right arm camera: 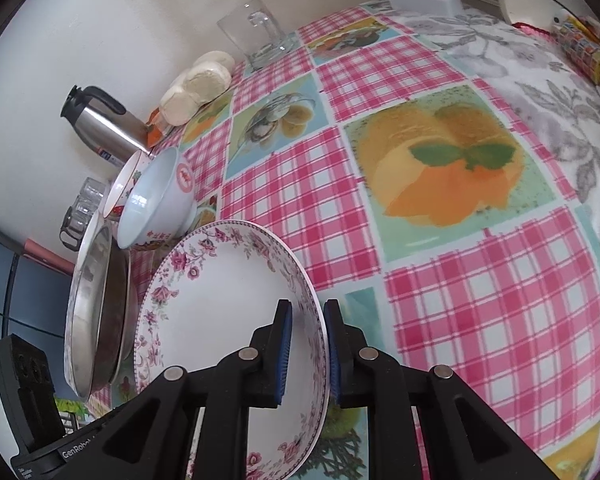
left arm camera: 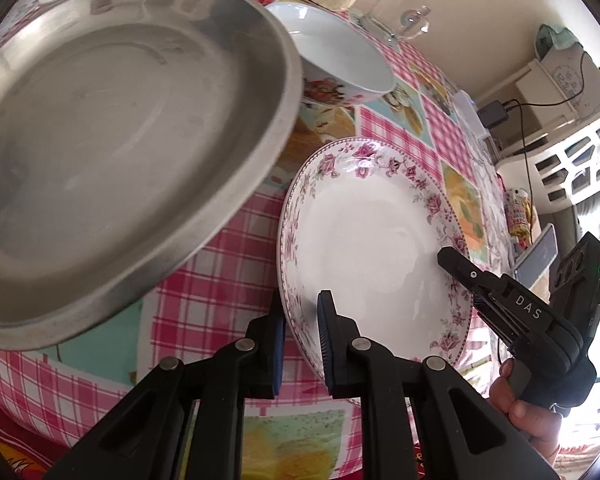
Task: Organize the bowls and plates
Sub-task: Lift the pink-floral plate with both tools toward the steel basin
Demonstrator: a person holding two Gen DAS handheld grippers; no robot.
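A white plate with a pink flower rim [left arm camera: 372,240] [right arm camera: 228,304] lies on the checked tablecloth [left arm camera: 204,288] [right arm camera: 480,340]. My left gripper [left arm camera: 302,344] straddles its near left rim, one pad on each side. My right gripper [right arm camera: 306,352] straddles the opposite rim the same way; it also shows in the left wrist view [left arm camera: 484,288]. Small gaps show between pads and rim in both views, so a firm clamp is unclear. A large steel plate [left arm camera: 112,152] [right arm camera: 96,312] sits just left of the flowered plate. White bowls [left arm camera: 340,56] [right arm camera: 160,200] stand behind them.
A glass mug [right arm camera: 256,32], a steel flask [right arm camera: 100,124], round white flatbreads [right arm camera: 198,84] and small glasses [right arm camera: 80,208] line the wall at the back. A white power strip [right arm camera: 424,0] lies at the far corner. A white basket [left arm camera: 564,160] stands beyond the table edge.
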